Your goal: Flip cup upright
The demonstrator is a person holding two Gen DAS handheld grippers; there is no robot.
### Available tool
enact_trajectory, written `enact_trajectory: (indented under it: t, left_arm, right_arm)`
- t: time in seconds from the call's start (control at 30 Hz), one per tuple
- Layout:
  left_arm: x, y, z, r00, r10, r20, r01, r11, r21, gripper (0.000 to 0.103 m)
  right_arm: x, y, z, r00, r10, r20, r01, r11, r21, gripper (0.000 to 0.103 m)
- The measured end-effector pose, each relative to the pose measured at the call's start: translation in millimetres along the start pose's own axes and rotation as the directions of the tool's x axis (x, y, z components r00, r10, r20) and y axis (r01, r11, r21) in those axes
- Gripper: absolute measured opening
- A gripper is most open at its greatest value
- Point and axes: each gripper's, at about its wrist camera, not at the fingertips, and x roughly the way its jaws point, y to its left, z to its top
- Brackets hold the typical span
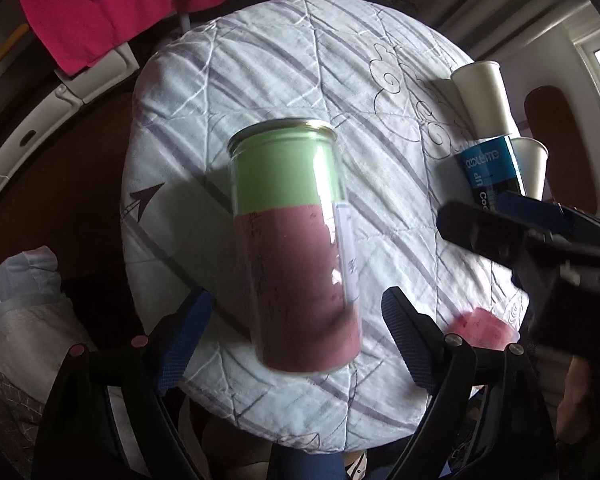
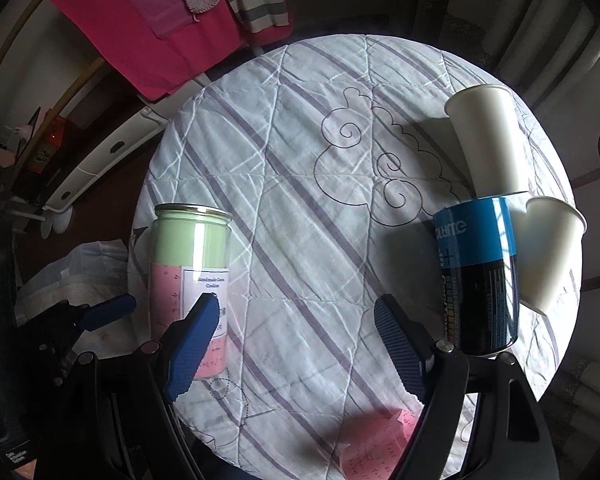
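Two white paper cups flank a blue can. The far cup stands upside down, just behind the can. The near cup leans tilted, rim up, against the can's right side.

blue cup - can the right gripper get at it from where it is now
Probably yes. The blue cup stands just ahead and right of the open right gripper, with bare tablecloth between. The white cups crowd its far and right sides, not the near side.
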Motion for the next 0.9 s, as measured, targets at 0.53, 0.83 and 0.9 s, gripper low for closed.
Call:
enact_trajectory:
  t: [0.53, 0.83, 0.9]
  left_arm:
    - [-37.5, 41.6, -25.9, 0.991, 0.119, 0.068, -0.115, 0.992, -0.054, 0.089]
    - [-31.7, 71.4, -17.8, 0.979, 0.194, 0.064, -0.185, 0.976, -0.118, 0.089]
    - [-28.4, 71.9, -14.1, 0.975, 0.209, 0.072, -0.200, 0.973, -0.119, 0.089]
  right_arm:
    - [94.5, 52.7, 24.9, 0.939, 0.245, -0.240, -0.224, 0.968, 0.111, 0.081]
    - [91.7, 53.2, 22.4, 0.947, 0.250, -0.200, -0.238, 0.968, 0.083, 0.070]
    - [80.3, 50.5, 17.3, 0.967, 0.210, -0.143, -0.205, 0.977, 0.050, 0.070]
